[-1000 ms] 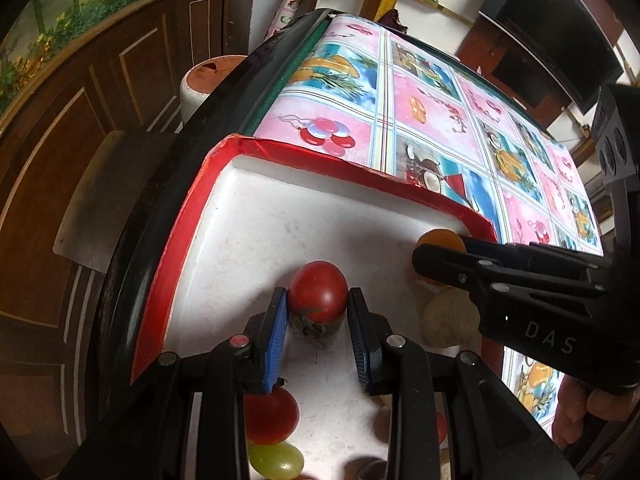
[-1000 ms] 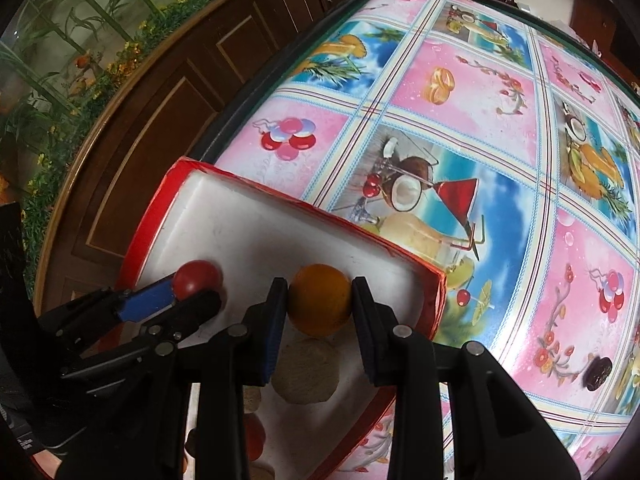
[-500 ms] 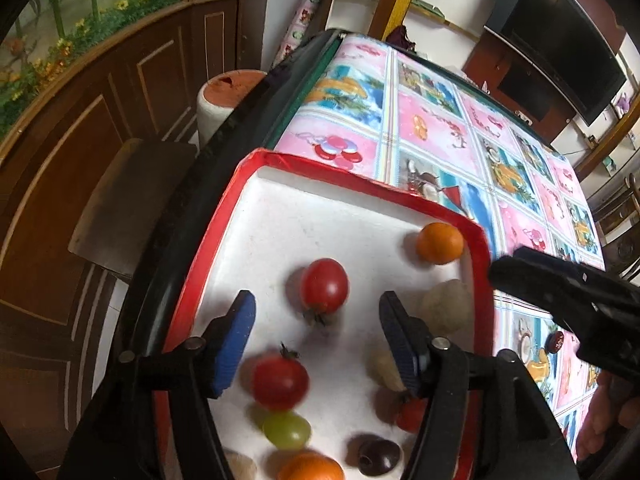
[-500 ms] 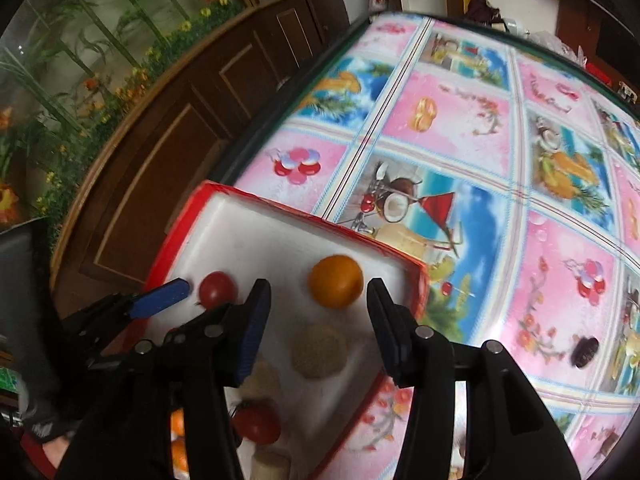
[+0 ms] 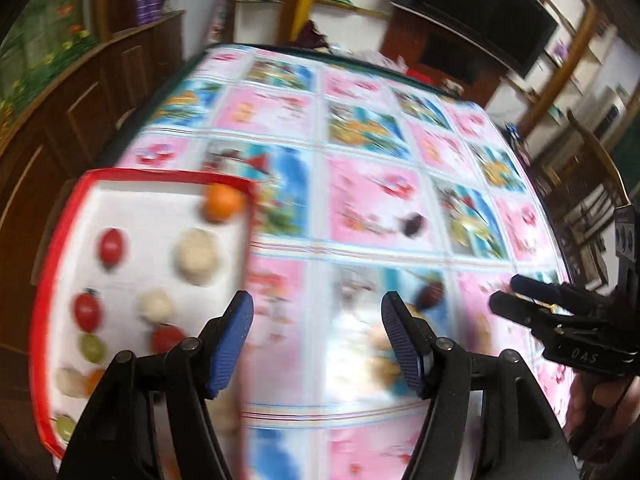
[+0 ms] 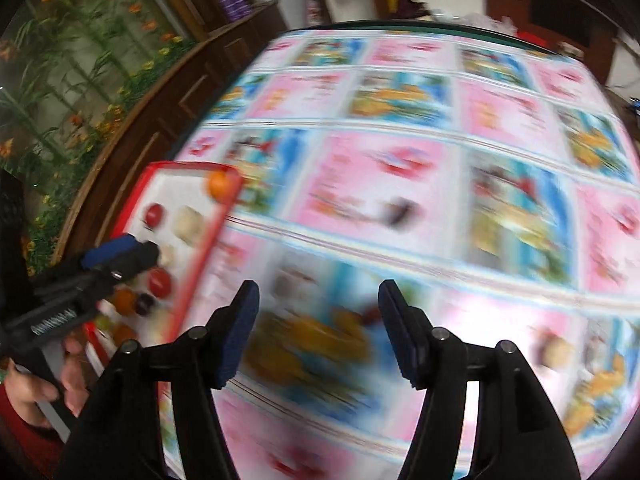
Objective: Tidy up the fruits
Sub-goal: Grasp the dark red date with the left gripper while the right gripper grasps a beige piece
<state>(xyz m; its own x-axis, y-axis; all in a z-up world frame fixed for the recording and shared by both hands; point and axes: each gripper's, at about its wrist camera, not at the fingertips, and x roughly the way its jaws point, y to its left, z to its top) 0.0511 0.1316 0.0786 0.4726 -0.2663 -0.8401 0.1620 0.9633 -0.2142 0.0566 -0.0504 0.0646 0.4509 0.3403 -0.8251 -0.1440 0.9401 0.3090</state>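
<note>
Both views are smeared with motion blur, so fine detail is hard to read. The left tongs [image 5: 318,336] are standing apart over the glossy patterned tablecloth [image 5: 372,208], with nothing between their ribbed blue pads [image 5: 232,344]. The right tongs [image 6: 318,332] are opening, and they too are holding nothing; only blurred cloth is showing between the black plastic arms.

The fruits are lying in a shallow white tray with a red rim [image 5: 44,280] near the table's left edge. A round orange [image 5: 223,202] is sitting in the tray's far right corner, touching the rim. A smooth red tomato [image 5: 112,245] is lying toward the left side, with a pale, rough-looking ball [image 5: 197,257] to its right. Nearer the camera a second tomato [image 5: 86,310], a smaller pale ball [image 5: 156,306], a third red tomato [image 5: 166,338] and a green grape [image 5: 91,347] are lying in loose rows.

Out on the cloth, well apart from the tray, a small dark oval fruit [image 5: 414,224] is lying on a pink square, and another dark piece [image 5: 430,294] is sitting just beyond the left tongs' right pad. The cloth itself is shiny, printed in pink and blue squares.
</note>
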